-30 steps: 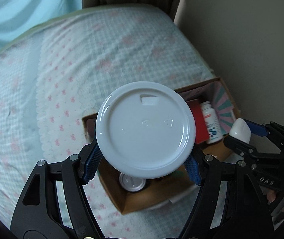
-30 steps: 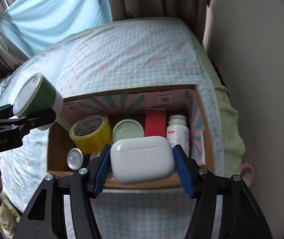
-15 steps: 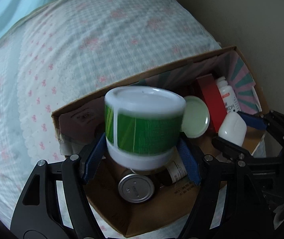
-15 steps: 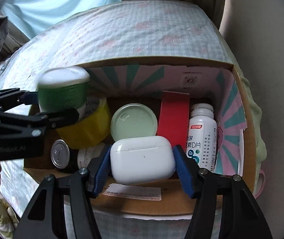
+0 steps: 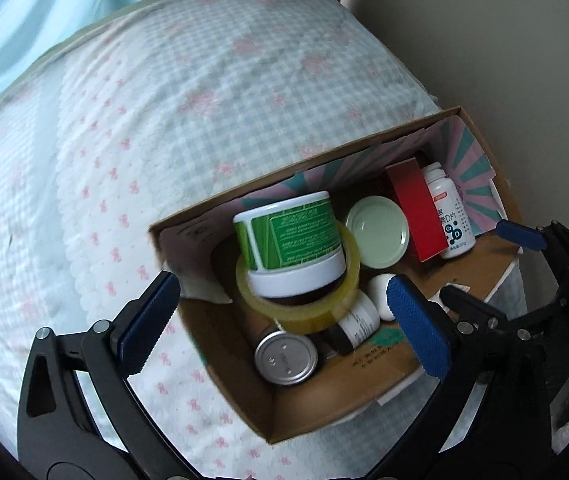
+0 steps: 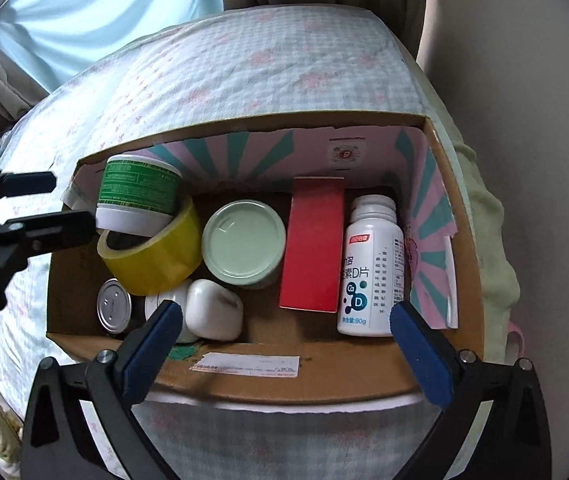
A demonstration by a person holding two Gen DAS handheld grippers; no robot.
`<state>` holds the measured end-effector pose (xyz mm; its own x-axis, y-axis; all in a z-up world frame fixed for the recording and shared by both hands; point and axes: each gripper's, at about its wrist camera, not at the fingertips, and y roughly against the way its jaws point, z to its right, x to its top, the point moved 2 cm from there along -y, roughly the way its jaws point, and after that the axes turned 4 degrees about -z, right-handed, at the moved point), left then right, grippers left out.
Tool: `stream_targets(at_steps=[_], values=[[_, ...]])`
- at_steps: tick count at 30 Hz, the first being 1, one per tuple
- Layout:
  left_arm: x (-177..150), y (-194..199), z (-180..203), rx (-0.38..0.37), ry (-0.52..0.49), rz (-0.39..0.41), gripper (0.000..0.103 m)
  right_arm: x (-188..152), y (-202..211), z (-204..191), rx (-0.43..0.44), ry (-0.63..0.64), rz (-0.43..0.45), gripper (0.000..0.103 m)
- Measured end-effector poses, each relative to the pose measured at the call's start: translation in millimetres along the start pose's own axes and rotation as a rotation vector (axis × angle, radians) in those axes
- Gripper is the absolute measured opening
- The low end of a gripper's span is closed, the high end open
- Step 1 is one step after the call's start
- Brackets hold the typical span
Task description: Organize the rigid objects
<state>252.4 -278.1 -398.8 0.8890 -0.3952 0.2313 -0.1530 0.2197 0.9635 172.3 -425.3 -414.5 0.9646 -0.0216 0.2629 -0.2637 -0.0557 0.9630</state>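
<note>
The green-labelled white jar (image 5: 288, 240) (image 6: 136, 200) rests tilted on the yellow tape roll (image 5: 300, 308) (image 6: 152, 260) inside the cardboard box (image 5: 324, 404) (image 6: 304, 388). The white earbuds case (image 6: 214, 314) (image 5: 380, 296) lies on the box floor near the front wall. My left gripper (image 5: 282, 324) (image 6: 40, 206) hovers over the jar with its jaws opening wide and touching nothing. My right gripper (image 6: 286, 354) (image 5: 492, 268) is over the box's front wall, jaws opening, with the case lying below and free of its pads.
Also in the box: a pale green lidded jar (image 6: 244, 240), a red carton (image 6: 312, 244), a white pill bottle (image 6: 372, 268) and a silver-lidded jar (image 6: 114, 306). The box sits on a checked bedcover (image 5: 164, 120), close to a wall (image 6: 524, 80) on the right.
Both grippers sank toward the box and opened. The green jar left the left gripper and landed on the tape roll. The earbuds case dropped from the right gripper onto the box floor.
</note>
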Motion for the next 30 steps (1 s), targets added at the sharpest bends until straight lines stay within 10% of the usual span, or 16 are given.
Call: stream_targets(at_steps=[19,30], values=[[-49,99,-20,0.044,0.056,0.12,0.103,-5,82,-33,-0.006,-0.021,0.109,0.103],[-103,312,-80,0.157,0.178,0.418,0.103,21,254,-138,0.053,0.024,0.313,0.103]])
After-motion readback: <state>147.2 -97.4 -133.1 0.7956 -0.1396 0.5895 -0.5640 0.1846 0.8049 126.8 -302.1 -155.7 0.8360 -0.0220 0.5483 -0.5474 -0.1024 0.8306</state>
